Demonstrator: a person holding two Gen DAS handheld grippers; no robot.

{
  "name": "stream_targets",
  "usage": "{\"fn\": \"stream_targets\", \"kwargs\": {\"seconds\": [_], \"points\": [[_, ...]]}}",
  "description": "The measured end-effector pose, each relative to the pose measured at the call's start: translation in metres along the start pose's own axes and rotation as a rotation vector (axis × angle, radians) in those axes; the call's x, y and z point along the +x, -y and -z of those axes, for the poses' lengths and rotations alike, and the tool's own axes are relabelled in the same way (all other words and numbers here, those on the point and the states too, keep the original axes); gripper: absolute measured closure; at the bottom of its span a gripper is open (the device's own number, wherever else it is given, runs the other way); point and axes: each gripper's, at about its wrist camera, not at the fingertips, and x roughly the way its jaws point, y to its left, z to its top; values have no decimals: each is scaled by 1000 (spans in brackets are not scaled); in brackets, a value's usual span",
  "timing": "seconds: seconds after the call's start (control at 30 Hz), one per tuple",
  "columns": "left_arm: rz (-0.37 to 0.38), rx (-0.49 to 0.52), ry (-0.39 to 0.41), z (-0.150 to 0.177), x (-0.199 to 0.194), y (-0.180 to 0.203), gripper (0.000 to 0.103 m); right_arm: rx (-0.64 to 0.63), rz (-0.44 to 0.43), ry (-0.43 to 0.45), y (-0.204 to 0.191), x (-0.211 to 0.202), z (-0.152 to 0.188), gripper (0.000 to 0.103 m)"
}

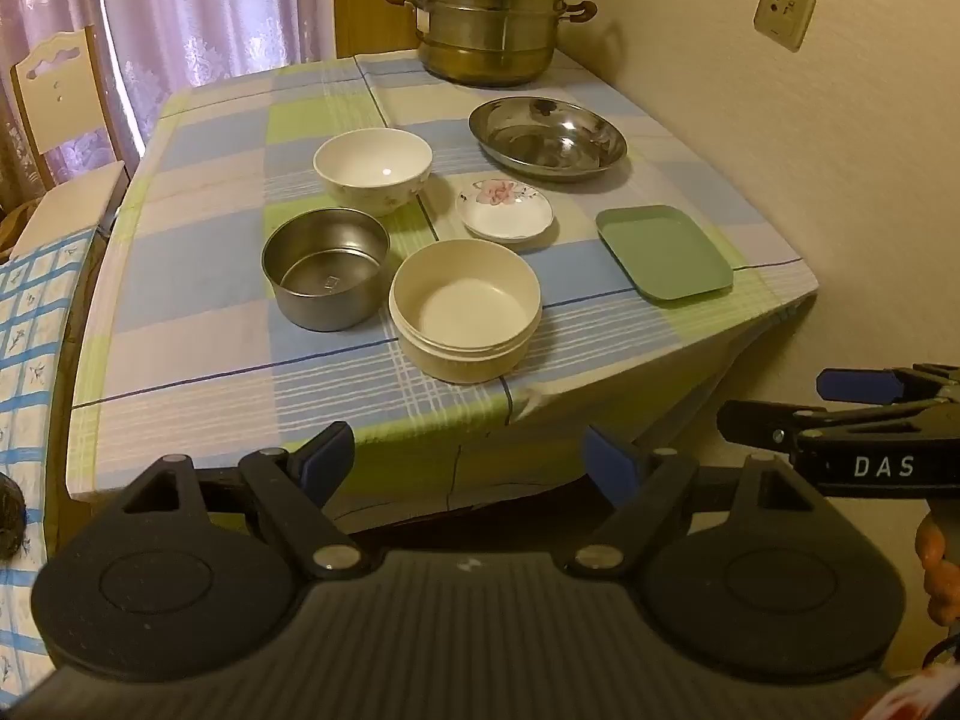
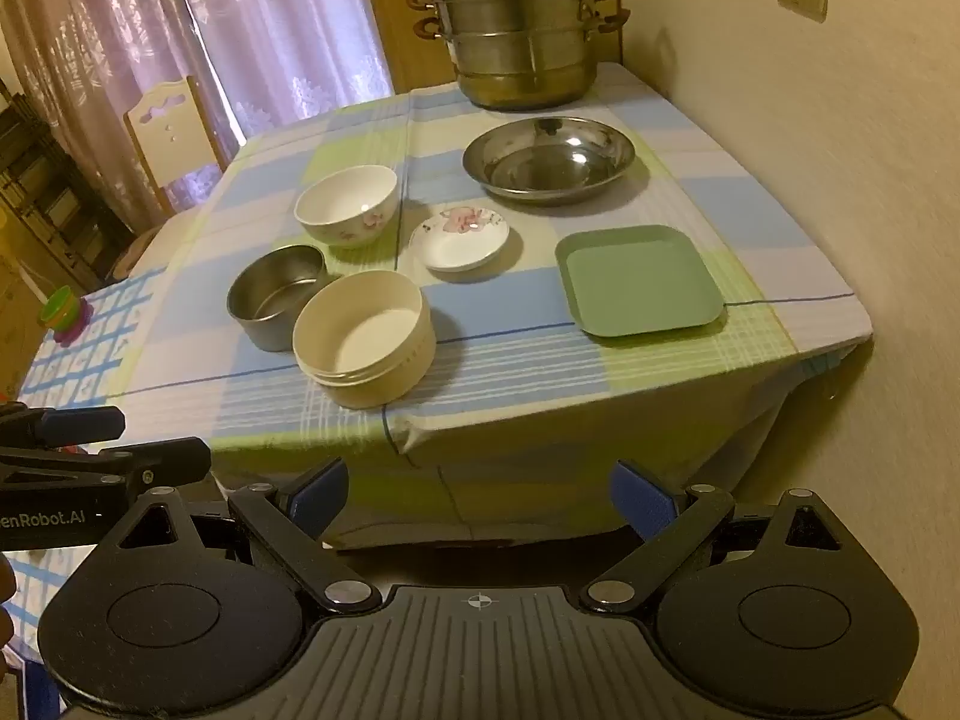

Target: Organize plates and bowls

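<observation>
On the checked tablecloth stand a cream round bowl (image 1: 465,309) (image 2: 363,336) near the front edge, a steel bowl (image 1: 326,276) (image 2: 273,297) to its left, a white floral bowl (image 1: 373,169) (image 2: 347,204) behind, a small floral saucer (image 1: 504,210) (image 2: 459,234), a wide steel plate (image 1: 547,137) (image 2: 547,157) and a green square plate (image 1: 665,252) (image 2: 639,279) at the right. My left gripper (image 1: 471,465) (image 2: 138,441) and right gripper (image 2: 480,495) (image 1: 798,402) are both open and empty, held short of the table's front edge.
A stacked steel steamer pot (image 1: 492,12) (image 2: 519,30) stands at the table's back by the wall. A chair (image 1: 57,96) (image 2: 171,132) and curtains are at the left. A second table with a blue patterned cloth (image 1: 30,324) adjoins on the left.
</observation>
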Motion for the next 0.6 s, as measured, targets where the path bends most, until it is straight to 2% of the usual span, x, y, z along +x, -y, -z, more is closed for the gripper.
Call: {"fn": "stream_targets", "kwargs": {"seconds": [0.6], "points": [[4, -3, -10, -4, 4, 3, 21, 3, 5, -5, 0, 3, -4, 9]]}}
